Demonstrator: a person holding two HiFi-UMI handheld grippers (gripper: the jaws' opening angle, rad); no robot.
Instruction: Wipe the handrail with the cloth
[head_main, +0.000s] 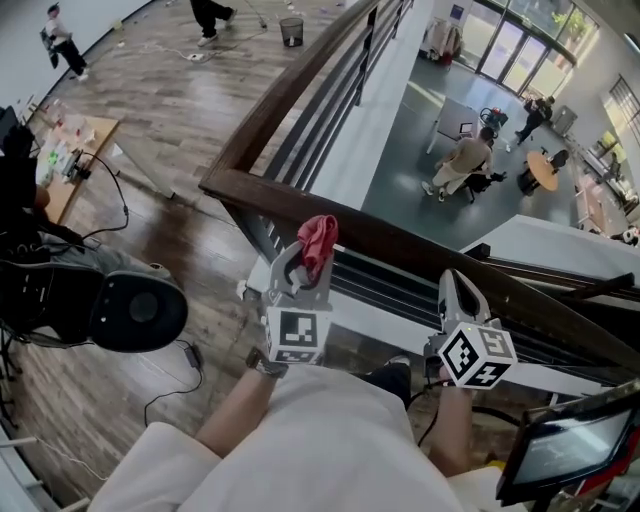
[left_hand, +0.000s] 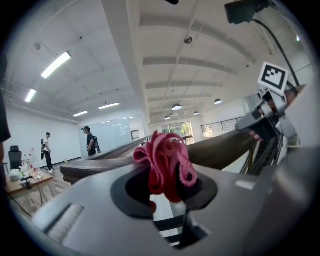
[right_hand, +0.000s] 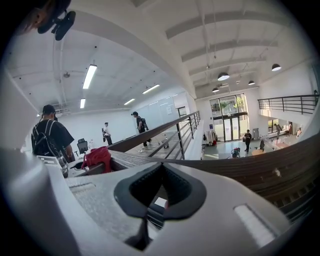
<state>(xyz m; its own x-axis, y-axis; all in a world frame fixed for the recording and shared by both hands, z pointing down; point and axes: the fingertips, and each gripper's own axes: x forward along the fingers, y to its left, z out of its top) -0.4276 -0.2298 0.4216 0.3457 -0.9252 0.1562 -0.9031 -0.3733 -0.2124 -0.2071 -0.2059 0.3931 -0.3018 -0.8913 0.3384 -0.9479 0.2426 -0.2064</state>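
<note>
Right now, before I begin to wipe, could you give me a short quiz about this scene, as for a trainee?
1. True or false: the right gripper holds the cloth.
2. The top of the handrail is: A white plastic, B dark wood, C clear glass.
3. Short answer: what stands between the right gripper's fingers?

Key:
1. False. The left gripper holds the cloth.
2. B.
3. Nothing. The fingers are shut and empty.
</note>
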